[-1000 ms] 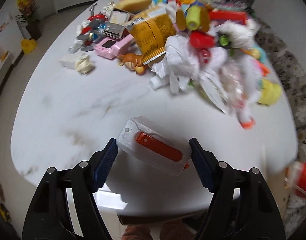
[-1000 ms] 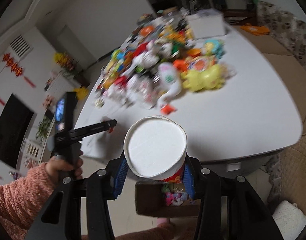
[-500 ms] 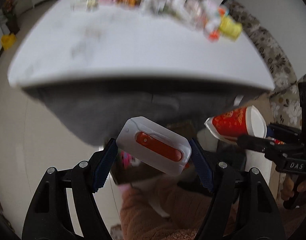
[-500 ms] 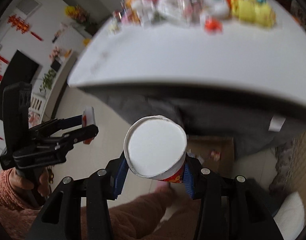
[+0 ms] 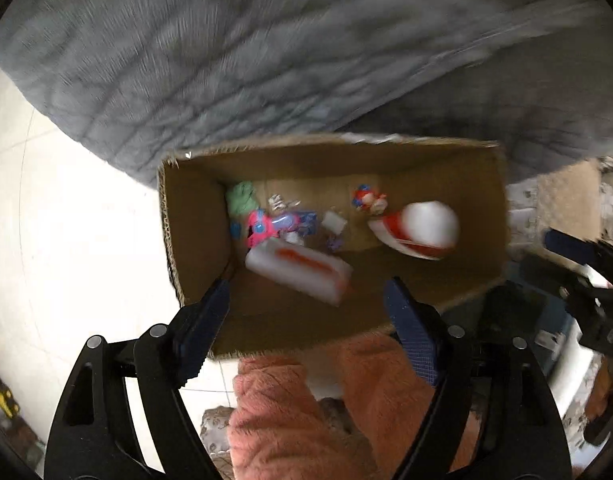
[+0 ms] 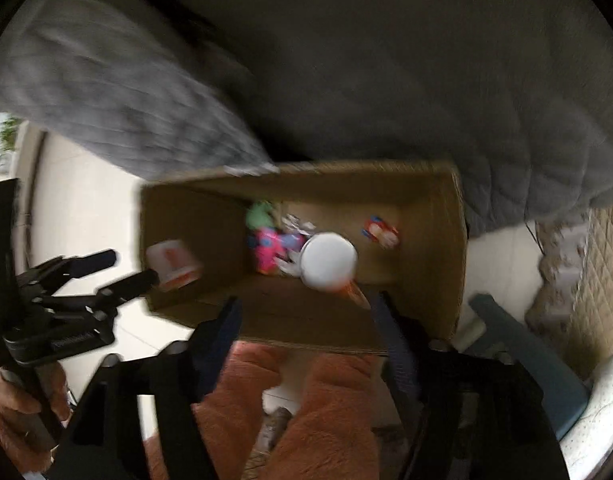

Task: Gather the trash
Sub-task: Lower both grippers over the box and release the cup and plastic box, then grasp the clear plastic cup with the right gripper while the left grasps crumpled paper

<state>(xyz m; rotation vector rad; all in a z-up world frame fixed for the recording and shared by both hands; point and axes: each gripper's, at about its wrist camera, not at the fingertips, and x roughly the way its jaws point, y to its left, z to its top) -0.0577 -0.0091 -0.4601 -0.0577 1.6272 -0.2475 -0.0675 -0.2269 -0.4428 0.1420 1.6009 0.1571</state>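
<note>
A brown cardboard box stands on the floor below both grippers, also in the right wrist view. My left gripper is open; the white case with an orange stripe is blurred, in the air inside the box, also visible in the right wrist view. My right gripper is open; the red and white paper cup is blurred, loose in the box, also in the left wrist view. Small bits of trash lie on the box floor: a green wad, a pink wrapper.
A grey quilted table cover hangs right behind the box. Light floor tiles lie to the left. My orange sleeves and knees are just in front of the box. A teal stool stands at the right.
Both grippers swung down from the table to above the box and opened. The white case and the paper cup left the jaws and are dropping into the box.
</note>
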